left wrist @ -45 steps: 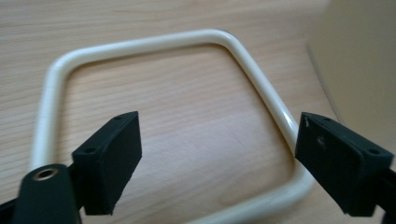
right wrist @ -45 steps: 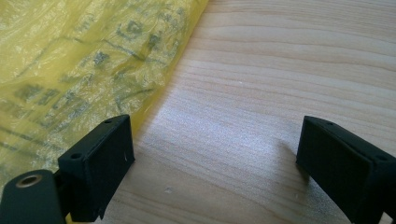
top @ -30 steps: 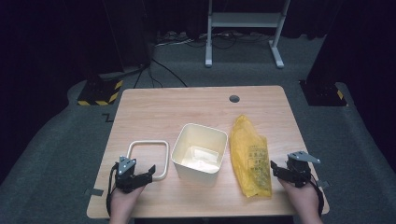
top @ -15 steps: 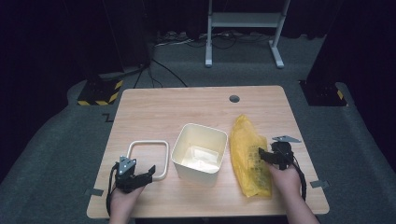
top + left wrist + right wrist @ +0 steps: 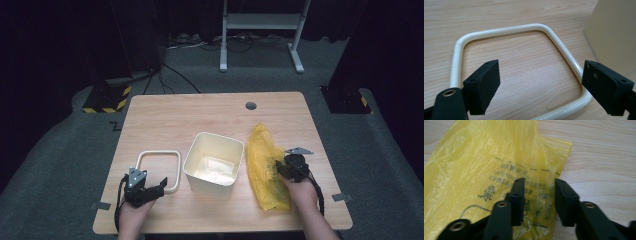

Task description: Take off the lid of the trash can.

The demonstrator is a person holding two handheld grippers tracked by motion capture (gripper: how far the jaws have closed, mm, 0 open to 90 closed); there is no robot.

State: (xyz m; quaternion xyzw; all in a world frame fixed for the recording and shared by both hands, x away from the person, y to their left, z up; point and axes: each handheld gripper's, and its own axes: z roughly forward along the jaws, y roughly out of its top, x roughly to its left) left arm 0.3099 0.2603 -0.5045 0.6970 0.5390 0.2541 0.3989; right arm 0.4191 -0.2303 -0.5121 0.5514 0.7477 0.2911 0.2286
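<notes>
A crumpled yellow plastic bag (image 5: 264,150) (image 5: 486,157) with dark print lies on the right half of the wooden table (image 5: 200,120). My right gripper (image 5: 278,169) (image 5: 539,181) sits low over the bag's right edge. Its jaws have just been closing and now stand a narrow gap apart, with a strip of the bag's film between them; the pads do not visibly press on it. My left gripper (image 5: 159,186) (image 5: 540,67) rests open at the front left, its jaws spread over the near side of a white rounded-square ring (image 5: 156,154) (image 5: 499,28) that lies flat on the table.
A cream square container (image 5: 215,145) (image 5: 614,32) stands between ring and bag, something pale inside. A round cable hole (image 5: 251,106) is at the table's back. Bare wood lies across the far half. A stand's legs (image 5: 260,45) and cables are on the floor behind.
My right gripper has moved left from beside the bag onto its right edge, and its jaws have narrowed. The left gripper, ring and container have stayed put.
</notes>
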